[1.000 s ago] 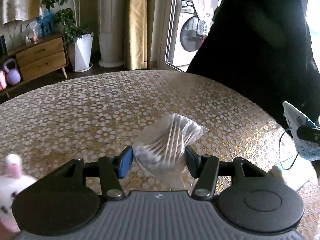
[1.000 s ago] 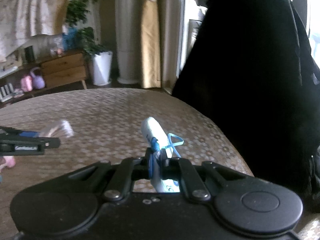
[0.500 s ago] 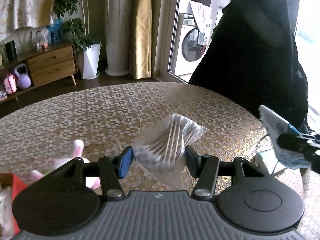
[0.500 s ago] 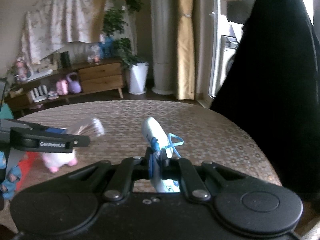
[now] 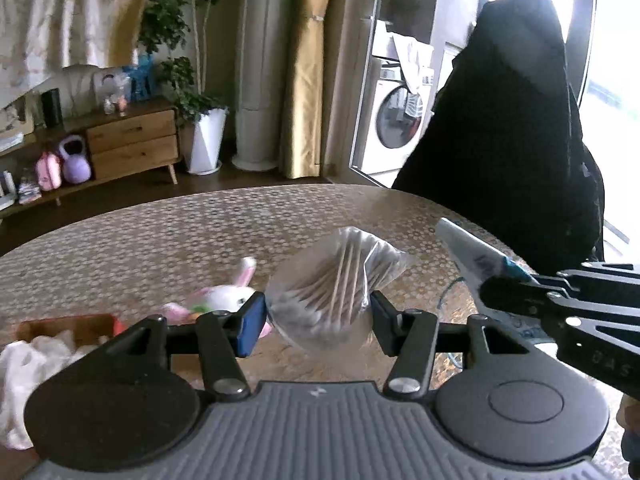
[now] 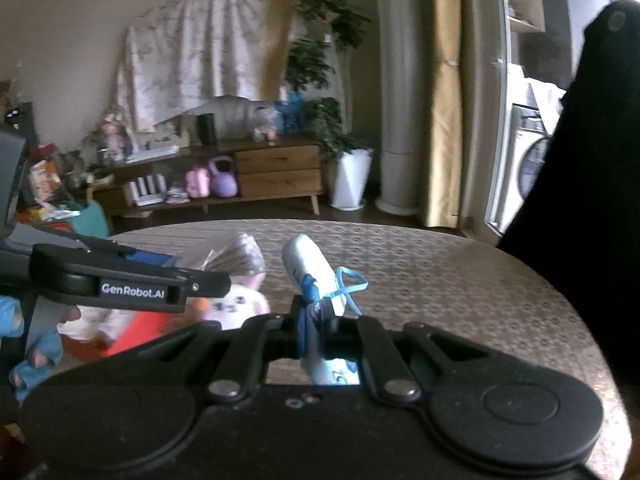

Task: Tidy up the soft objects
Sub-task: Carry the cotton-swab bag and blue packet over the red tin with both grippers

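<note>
Left wrist view takes in the round table (image 5: 168, 236) with its patterned gold cloth, spreading far and left. On its near left stands a red box (image 5: 66, 326) with crumpled white stuff in it, and just right of that lies a small white and pink plush rabbit (image 5: 230, 294), soft enough, I'd judge, to take by the body anywhere. Nearer, the left gripper (image 5: 318, 312) pinches a clear bag of cotton swabs (image 5: 336, 284) between its blue pads, held clear above the cloth. That bag looks very light and slippery; the film can slide, so I'd say a hold across the bunched swab stems is surer than one on loose plastic. At the right, the right gripper (image 5: 496, 292) comes in from the side, and in its own view its jaws are pressed tight on a folded white face mask (image 6: 310, 270) with a blue ear loop (image 6: 350, 280) trailing free. The mask is thin and limp, almost weightless by my guess; the loop could snag, so the folded middle seems the best place to grip.
</note>
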Available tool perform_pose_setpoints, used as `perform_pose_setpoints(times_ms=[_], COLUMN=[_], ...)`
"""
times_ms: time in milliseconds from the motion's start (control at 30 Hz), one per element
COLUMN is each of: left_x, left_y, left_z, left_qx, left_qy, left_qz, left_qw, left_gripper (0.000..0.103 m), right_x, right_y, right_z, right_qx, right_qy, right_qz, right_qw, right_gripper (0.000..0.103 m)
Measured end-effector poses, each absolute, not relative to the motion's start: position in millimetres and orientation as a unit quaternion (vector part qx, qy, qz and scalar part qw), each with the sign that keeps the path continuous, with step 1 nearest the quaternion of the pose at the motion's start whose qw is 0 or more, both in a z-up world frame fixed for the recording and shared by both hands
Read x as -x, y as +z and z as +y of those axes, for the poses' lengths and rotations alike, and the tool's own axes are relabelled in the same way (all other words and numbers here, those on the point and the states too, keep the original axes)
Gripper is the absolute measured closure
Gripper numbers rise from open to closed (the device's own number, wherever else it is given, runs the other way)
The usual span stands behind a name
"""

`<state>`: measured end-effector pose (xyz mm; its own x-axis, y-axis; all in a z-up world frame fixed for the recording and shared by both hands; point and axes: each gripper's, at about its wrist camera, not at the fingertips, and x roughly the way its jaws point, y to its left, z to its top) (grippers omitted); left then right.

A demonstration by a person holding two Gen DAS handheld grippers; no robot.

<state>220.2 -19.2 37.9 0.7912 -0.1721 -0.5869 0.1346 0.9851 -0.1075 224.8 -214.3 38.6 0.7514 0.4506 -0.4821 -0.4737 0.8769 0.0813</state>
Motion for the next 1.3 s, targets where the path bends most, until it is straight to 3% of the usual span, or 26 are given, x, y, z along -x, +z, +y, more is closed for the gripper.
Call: perform_pose_setpoints(times_ms=[767,1300], left_x=[-131,-116], left_y=[28,-8], left_z=[143,234], left_qx=[0.072,0.094], left_qy=[0.046,0.117], left_qz=[0.323,0.355], left_qw=[0.943,0.923], left_gripper=[0.048,0.048], right_x=[-167,-187], right_y=[36,12], right_z=[-32,51], right_qx=[0.075,0.078], right_qy=[0.385,0.399], right_qz=[0.258,0.295], right_qw=[0.883,0.865], right_gripper=[0.098,0.098])
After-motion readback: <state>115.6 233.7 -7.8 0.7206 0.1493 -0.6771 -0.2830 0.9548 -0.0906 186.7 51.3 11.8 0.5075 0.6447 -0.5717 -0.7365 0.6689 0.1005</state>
